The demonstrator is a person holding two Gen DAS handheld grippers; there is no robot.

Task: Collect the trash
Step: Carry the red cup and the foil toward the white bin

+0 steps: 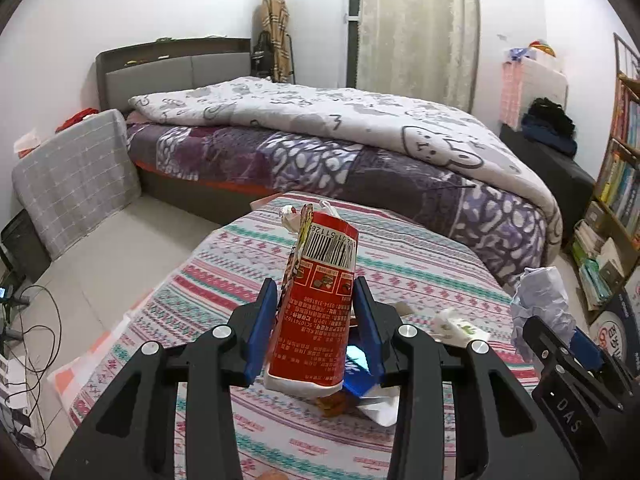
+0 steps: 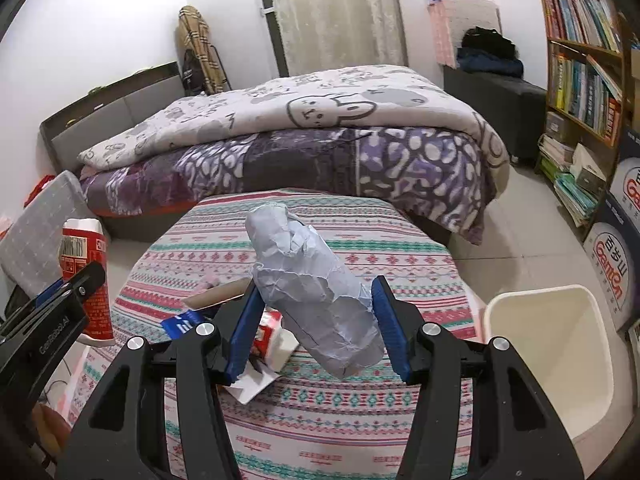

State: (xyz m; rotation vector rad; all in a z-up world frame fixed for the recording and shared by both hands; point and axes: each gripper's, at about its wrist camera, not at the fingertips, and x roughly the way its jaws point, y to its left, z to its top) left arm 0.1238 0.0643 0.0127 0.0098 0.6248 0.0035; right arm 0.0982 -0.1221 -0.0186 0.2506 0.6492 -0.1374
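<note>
left gripper (image 1: 316,320): clamped on red snack wrapper (image 1: 320,300), held upright over patterned table (image 1: 420,256) | right gripper (image 2: 314,326): squeezing crumpled paper wad (image 2: 312,288) | white bin (image 2: 560,344) at 3 o'clock | leftover scraps (image 2: 264,344) under the wad

White walls (image 1: 160,0), pale tiled floor (image 1: 132,232), quilted bed (image 2: 320,120), cream curtain (image 2: 336,12), crowded bookshelf (image 2: 580,60)

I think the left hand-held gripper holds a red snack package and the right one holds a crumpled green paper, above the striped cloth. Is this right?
Not quite: the crumpled paper in the right hand-held gripper is pale blue-grey, not green, as the right wrist view shows. The left hand-held gripper does hold the red snack package, above the striped cloth.
</note>
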